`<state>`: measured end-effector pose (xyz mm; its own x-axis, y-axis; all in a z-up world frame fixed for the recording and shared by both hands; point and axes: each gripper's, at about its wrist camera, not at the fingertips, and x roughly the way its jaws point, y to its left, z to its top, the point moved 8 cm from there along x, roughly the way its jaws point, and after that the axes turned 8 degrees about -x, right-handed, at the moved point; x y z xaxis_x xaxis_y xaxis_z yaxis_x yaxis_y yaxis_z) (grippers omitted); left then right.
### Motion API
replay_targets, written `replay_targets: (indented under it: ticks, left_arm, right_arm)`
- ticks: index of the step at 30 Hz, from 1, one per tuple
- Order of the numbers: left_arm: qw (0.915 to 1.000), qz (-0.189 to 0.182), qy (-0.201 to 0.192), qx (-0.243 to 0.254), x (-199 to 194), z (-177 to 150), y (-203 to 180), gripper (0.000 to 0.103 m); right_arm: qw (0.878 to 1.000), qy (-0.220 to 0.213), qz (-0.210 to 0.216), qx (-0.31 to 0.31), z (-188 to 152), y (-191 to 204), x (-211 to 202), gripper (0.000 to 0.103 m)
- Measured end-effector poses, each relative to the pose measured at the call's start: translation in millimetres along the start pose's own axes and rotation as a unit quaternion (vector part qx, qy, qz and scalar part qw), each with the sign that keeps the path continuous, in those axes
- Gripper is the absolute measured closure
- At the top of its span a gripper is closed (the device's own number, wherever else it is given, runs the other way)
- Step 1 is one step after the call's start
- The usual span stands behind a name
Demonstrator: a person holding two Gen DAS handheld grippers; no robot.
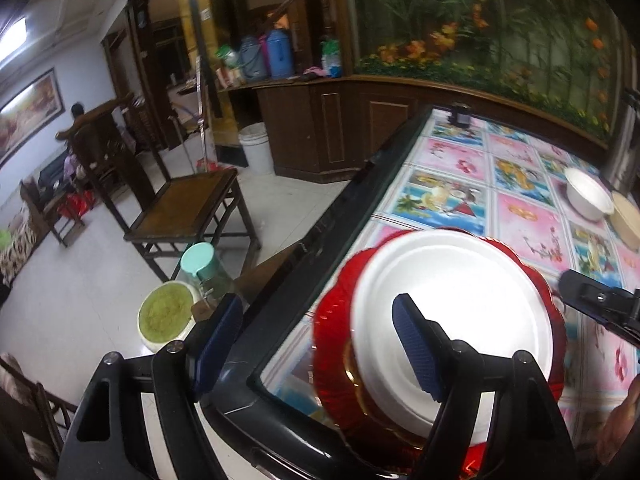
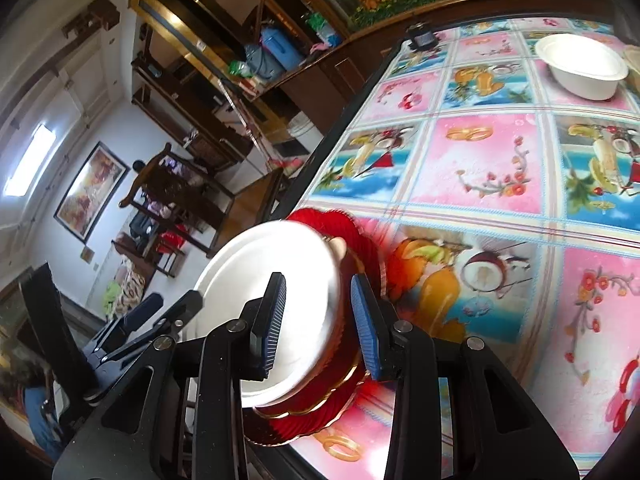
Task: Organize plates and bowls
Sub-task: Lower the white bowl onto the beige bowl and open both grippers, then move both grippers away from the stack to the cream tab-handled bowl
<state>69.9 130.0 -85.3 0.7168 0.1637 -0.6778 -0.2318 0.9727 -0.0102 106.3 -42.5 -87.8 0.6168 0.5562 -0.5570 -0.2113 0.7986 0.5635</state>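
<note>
Right wrist – white plate between parted tongs

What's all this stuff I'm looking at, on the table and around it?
white plate: one, white, on the red plates at the table's near corner
red plates: a stack, count unclear, red with gold trim, under the white plate
white bowl: one, white, far side of the table
tablecloth: one, pink and blue picture squares, covering the table
wooden chair: one, brown, on the floor beside the table
bucket: one, white, by the cabinet
left gripper: open, one of its fingers over the white plate
right gripper: open, straddling the plates' edge
</note>
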Motion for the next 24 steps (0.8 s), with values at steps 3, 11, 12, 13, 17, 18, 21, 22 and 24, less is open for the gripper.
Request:
replay_targets:
  ticks: [3, 11, 12, 13, 17, 18, 21, 22, 24]
  left_arm:
    - [0.9999, -0.006, -0.003, -0.012, -3, 4, -1, 0.026]
    - [0.9984, -0.045, -0.018, 0.03, -23, 13, -58, 0.024]
    - [0.9978, -0.05, -0.018, 0.039, -24, 13, -69, 0.024]
    - [0.9967, -0.059, -0.017, 0.052, -26, 12, -85, 0.024]
    - [0.9912, -0.093, -0.003, 0.093, -31, 5, -137, 0.024]
    - [0.9897, -0.101, 0.003, 0.101, -31, 3, -150, 0.024]
    - [0.9851, -0.125, 0.031, 0.114, -26, -1, -187, 0.024]
    - [0.9834, -0.133, 0.047, 0.114, -21, -3, -202, 0.024]
    - [0.9808, -0.144, 0.067, 0.113, -16, -6, -220, 0.024]
  right_arm:
    - [1.0, -0.006, -0.004, 0.018, 4, -12, -4, 0.069]
    - [0.998, -0.029, -0.023, 0.044, 15, -53, -23, 0.069]
    - [0.998, -0.034, -0.028, 0.048, 17, -62, -27, 0.069]
    - [0.997, -0.04, -0.037, 0.053, 19, -73, -33, 0.069]
    - [0.993, -0.054, -0.058, 0.086, 26, -118, -54, 0.069]
    - [0.992, -0.058, -0.063, 0.093, 28, -128, -60, 0.069]
    - [0.987, -0.075, -0.085, 0.11, 36, -164, -83, 0.069]
    - [0.986, -0.081, -0.091, 0.117, 39, -176, -91, 0.069]
    - [0.981, -0.097, -0.107, 0.132, 45, -202, -108, 0.069]
